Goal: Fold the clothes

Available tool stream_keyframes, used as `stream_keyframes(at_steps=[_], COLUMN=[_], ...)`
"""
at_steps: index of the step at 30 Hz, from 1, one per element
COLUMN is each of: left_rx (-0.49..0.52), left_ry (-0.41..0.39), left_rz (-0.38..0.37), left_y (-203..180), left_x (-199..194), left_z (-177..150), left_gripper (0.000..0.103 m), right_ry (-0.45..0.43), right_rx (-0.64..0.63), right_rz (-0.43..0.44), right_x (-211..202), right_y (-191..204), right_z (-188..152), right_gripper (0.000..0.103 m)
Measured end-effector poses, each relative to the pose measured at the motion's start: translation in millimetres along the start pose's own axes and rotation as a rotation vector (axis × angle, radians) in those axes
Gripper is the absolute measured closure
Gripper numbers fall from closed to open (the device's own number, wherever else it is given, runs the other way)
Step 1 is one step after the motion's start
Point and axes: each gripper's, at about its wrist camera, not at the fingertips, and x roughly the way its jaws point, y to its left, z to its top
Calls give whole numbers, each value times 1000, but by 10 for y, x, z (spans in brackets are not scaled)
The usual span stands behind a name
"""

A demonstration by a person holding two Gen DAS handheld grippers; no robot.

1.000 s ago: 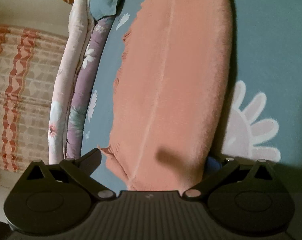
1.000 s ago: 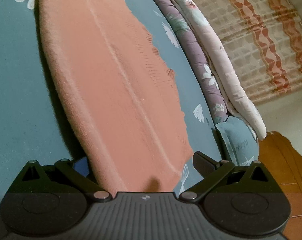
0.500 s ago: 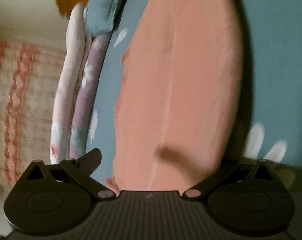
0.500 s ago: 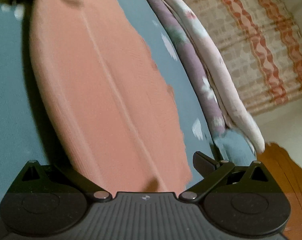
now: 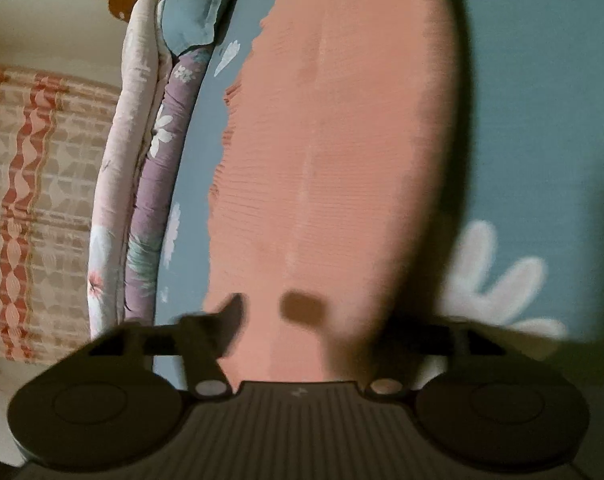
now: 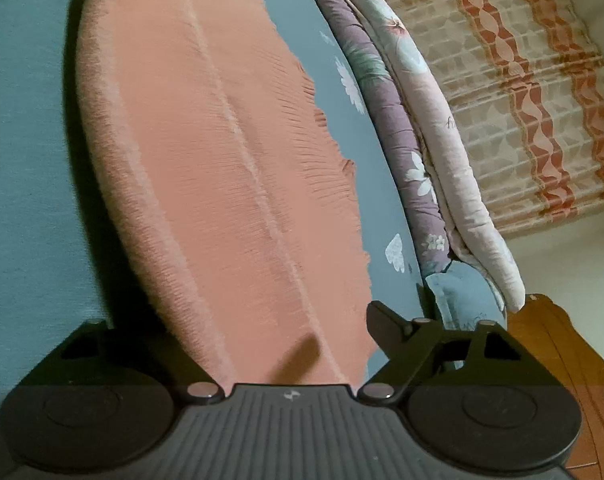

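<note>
Your left gripper (image 5: pixel 302 316) has just been closing at the cloth's (image 5: pixel 333 168) near end, low centre of the frame; motion blur hides whether the pads bite yet. Pinch only the top layer and the fold will peel open. Your right gripper (image 6: pixel 262 320) has begun closing, jaws still wide with the cloth (image 6: pixel 222 160) between them. Lift unevenly and the fringed edge drags across the bedsheet (image 6: pixel 18 160).
</note>
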Motion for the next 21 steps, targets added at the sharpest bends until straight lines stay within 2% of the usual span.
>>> stream_keyframes(at_steps=[2,3,4,6,7,8,9,13,15,17,18,19,21], left_rx=[3,16,26,46,56,66,75,89,89,87,77,69,57], left_ry=[1,5,11,14,14,14,13,9,27,41,46,42,39], left_rz=[7,18,16,10,16,22,27,31,25,38,36,39,51], left_y=[-131,-158,-152,-83,-61,-38,-22,-30,-20,-19,-15,-15,-30], left_x=[-20,-29,-38,-47,-46,-44,-44,-22,55,142,161,152,118], left_z=[-1,10,13,11,3,-6,-17,-80,5,124,148,130,70], left_gripper=[95,95,94,77,73,66,64,65,69,73,74,74,73], right_ry=[2,4,1,-8,-4,1,6,16,18,11,10,4,-4], right_rx=[-7,-16,-38,-94,-107,-119,-124,-129,-135,-151,-168,-181,-184], right_rz=[0,0,-1,-2,-6,-9,-10,-16,-21,-22,-14,-16,-20], right_x=[-14,-26,-39,-28,-24,-21,-13,-5,14,43,41,31,7], right_y=[40,60,80,64,48,32,13,19,55,129,183,222,267], right_z=[-1,1,4,1,0,-1,-14,-71,-8,120,159,128,49], right_gripper=[28,32,33,31,27,25,25,25,27,35,44,51,57])
